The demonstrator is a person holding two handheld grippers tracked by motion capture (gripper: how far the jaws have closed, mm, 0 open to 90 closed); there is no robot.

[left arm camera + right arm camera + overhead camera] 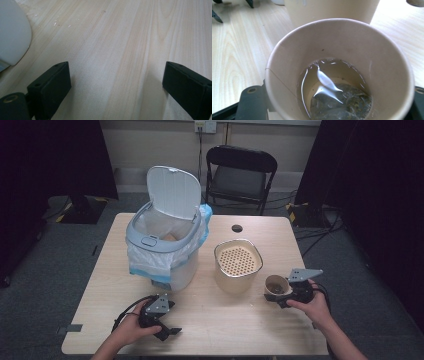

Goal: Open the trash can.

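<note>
A brown paper cup is held just off the table at the right, with my right gripper shut on its sides. In the right gripper view the cup stands upright between the jaws. It holds a little clear liquid and a soaked tea bag at the bottom. My left gripper rests low near the table's front left. In the left gripper view its jaws stand open over bare wood with nothing between them.
A grey-rimmed bin with a white liner and a raised lid stands at the table's left. A cream container with a perforated insert stands just left of the cup. A black folding chair is behind the table.
</note>
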